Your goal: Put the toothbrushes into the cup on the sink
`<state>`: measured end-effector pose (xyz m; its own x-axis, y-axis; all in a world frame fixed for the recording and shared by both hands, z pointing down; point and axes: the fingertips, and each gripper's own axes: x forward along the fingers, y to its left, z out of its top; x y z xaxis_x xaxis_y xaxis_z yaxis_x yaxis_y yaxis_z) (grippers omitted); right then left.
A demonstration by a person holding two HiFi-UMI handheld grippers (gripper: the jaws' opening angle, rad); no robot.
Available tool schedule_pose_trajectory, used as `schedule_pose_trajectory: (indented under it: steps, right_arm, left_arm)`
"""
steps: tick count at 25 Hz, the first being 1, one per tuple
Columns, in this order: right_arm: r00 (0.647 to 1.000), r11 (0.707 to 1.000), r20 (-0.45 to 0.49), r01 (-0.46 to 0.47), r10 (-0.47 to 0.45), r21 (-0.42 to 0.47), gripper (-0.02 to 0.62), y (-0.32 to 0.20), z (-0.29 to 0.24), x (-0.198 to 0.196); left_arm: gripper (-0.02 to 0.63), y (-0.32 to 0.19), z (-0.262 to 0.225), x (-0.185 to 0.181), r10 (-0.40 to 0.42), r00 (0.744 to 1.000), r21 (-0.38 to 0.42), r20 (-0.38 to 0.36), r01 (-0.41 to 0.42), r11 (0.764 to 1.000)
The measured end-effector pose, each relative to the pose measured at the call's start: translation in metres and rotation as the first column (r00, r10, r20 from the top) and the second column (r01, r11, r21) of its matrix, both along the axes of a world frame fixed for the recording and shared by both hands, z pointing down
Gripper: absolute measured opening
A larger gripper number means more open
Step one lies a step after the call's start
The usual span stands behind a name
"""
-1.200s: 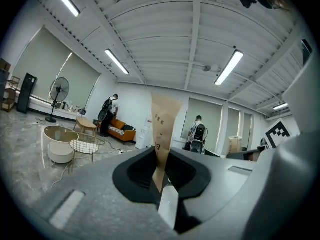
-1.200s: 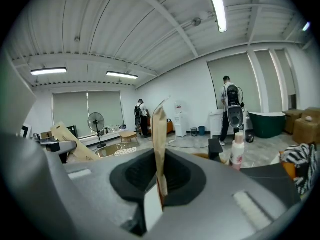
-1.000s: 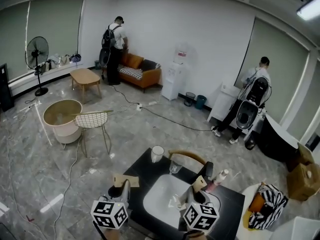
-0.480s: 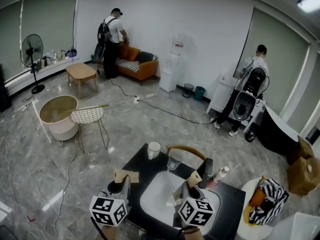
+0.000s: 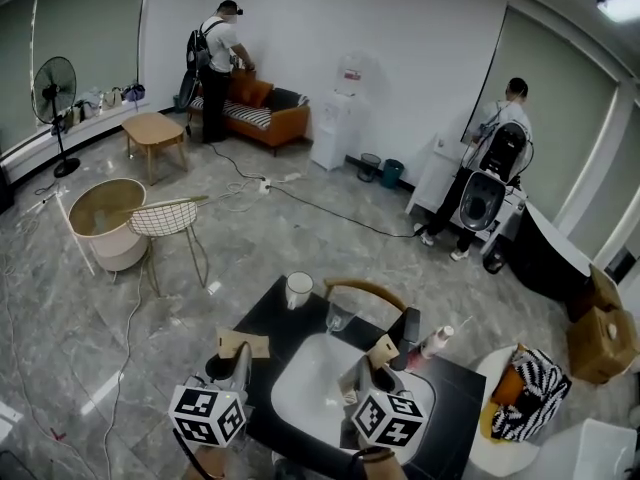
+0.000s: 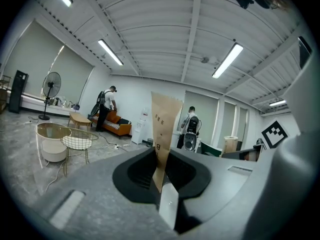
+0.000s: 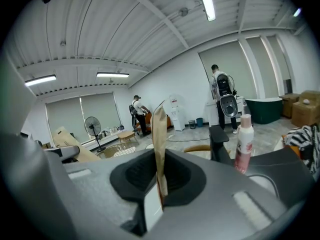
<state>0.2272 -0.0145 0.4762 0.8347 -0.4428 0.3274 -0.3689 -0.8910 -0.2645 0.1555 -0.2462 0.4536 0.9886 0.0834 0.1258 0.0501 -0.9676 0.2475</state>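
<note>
Left tool (image 6: 161,170), right tool (image 7: 159,176): each is clamping a flimsy brown packet (image 6: 164,129) short of the cup (image 5: 298,289), risking buckling against its rim.

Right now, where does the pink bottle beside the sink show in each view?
Head view: pink bottle, lower middle, right of the basin.
Left gripper view: not in it.
Right gripper view: pink bottle, right of centre, standing upright.
Shared landmark: water dispenser at the far wall, in all three.
</note>
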Motion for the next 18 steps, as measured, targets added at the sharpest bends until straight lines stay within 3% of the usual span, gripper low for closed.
schedule_pose_trajectory:
  steps: [18]
  right_arm:
    - [1.000, 1.000, -0.022, 0.020, -0.020, 0.020, 0.032, -0.014, -0.004, 0.050]
  left_arm:
    - [0.043, -0.004, 0.016, 0.020, 0.013, 0.999, 0.026, 0.040, -0.014, 1.000]
